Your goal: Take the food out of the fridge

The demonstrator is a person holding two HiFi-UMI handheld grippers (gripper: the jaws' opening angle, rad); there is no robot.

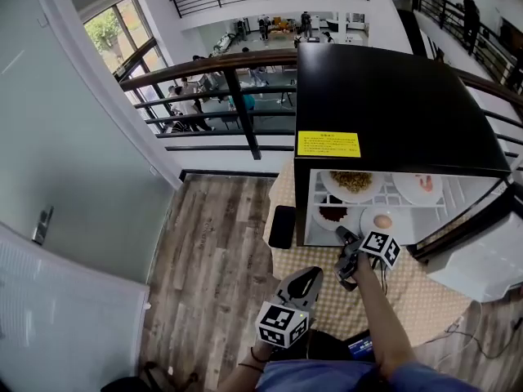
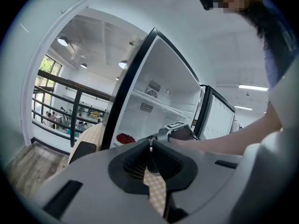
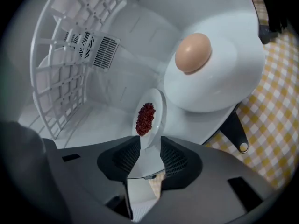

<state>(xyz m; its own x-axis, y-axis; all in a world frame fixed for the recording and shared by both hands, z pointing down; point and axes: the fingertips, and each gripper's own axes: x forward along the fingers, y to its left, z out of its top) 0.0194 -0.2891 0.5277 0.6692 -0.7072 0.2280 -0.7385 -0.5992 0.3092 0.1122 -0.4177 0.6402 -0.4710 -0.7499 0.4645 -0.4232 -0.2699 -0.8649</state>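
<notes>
two grippers and one fridge (image 1: 392,96), black outside and white inside, on a table under a yellow checked cloth (image 1: 409,296), its door (image 1: 478,260) open to the right. right gripper (image 3: 149,142) is at the mouth of the lower compartment, jaws spread wide and released, with the near rim of a small plate (image 3: 157,107) between the pads. the pads do not look pressed on it and the plate is not lifted. the small plate carries a heap of dark red food (image 3: 145,118) and rests on the fridge floor at the left of the lower compartment. just beside it on the right is a bigger white plate (image 3: 224,83) with one egg (image 3: 193,53) on it. above them a white wire shelf (image 3: 60,55) holds two more plates, seen from the head view: a plate of yellowish-brown food (image 1: 364,194) at left and a plate of pinkish food (image 1: 409,188) at right. left gripper (image 2: 150,142) is clenched, jaws together with nothing between them, held low in front of the table, well apart from the fridge and pointing toward it. yellow label (image 1: 328,144) sits on the fridge's top front edge. flat black object (image 1: 282,226) lies on the cloth just left of the fridge. all four plates of food are inside the fridge.
</notes>
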